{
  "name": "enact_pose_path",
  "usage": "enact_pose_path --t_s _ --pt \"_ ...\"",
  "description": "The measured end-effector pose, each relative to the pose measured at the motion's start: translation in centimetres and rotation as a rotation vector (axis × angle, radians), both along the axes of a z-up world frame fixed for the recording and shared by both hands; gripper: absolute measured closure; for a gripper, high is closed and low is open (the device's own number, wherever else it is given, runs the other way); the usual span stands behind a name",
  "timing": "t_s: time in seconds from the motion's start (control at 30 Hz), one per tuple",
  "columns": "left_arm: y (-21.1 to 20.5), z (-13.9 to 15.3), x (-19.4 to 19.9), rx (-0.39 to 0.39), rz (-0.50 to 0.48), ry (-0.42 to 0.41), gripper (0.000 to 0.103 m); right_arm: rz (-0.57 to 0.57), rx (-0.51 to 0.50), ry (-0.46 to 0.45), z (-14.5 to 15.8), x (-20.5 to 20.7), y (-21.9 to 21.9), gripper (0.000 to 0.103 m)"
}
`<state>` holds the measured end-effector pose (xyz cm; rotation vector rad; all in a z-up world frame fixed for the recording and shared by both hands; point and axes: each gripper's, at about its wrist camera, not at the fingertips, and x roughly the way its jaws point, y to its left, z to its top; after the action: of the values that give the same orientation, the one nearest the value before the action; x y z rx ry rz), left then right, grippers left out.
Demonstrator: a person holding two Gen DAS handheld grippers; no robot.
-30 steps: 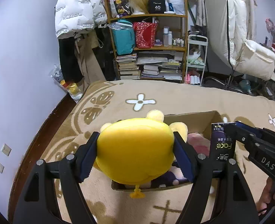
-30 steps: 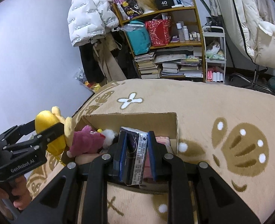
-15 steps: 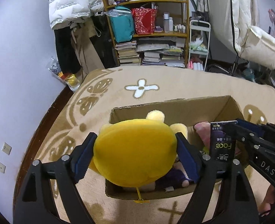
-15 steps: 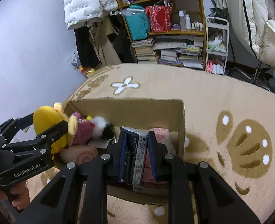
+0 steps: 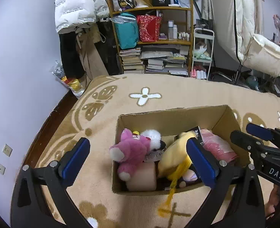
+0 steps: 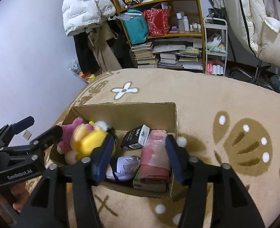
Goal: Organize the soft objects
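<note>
An open cardboard box (image 5: 170,114) (image 6: 124,112) sits on the beige rug. Inside lie a yellow plush (image 5: 176,155) (image 6: 90,144), a pink plush (image 5: 132,150) (image 6: 67,134), a black tissue pack (image 6: 136,137) and a pink wrapped bundle (image 5: 217,148) (image 6: 155,155). My left gripper (image 5: 138,161) is open and empty above the box's near side; it also shows in the right wrist view (image 6: 39,131). My right gripper (image 6: 138,157) is open and empty over the box's right half; it also shows in the left wrist view (image 5: 253,133).
A wooden bookshelf (image 5: 158,38) with books and bags stands behind the rug. A white puffer jacket (image 5: 77,9) hangs at the left. A white cart (image 5: 202,53) and a cream chair (image 5: 263,57) stand at the right. The purple wall (image 5: 16,76) is close on the left.
My left gripper opened and the yellow plush dropped into the box. My right gripper opened and the black tissue pack fell into the box.
</note>
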<state>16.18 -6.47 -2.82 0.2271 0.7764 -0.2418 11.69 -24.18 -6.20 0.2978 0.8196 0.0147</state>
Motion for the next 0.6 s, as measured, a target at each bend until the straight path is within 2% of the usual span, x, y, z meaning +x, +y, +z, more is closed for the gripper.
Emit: enact_pose_path --t_s 0.07,0.13,0.23,0.6 --pt "0.5 0.6 -0.5 -0.009 0.009 -0.010 0.002 -0.001 0.001 -0.005 0.5 -0.4 0.0 0.031" --pt "1.1 1.3 -1.1 -0.013 0.020 -0.022 0.002 0.003 0.001 -0.013 0.9 -0.8 0.1 0.016" --pt "2.2 2.3 -2.2 -0.005 0.038 -0.047 0.002 0.010 -0.004 -0.038 1.7 -1.7 0.3 0.001" --pt "5.4 5.2 -8.3 0.001 0.063 -0.144 0.000 0.019 -0.006 -0.109 4.2 -5.3 1.0 0.000"
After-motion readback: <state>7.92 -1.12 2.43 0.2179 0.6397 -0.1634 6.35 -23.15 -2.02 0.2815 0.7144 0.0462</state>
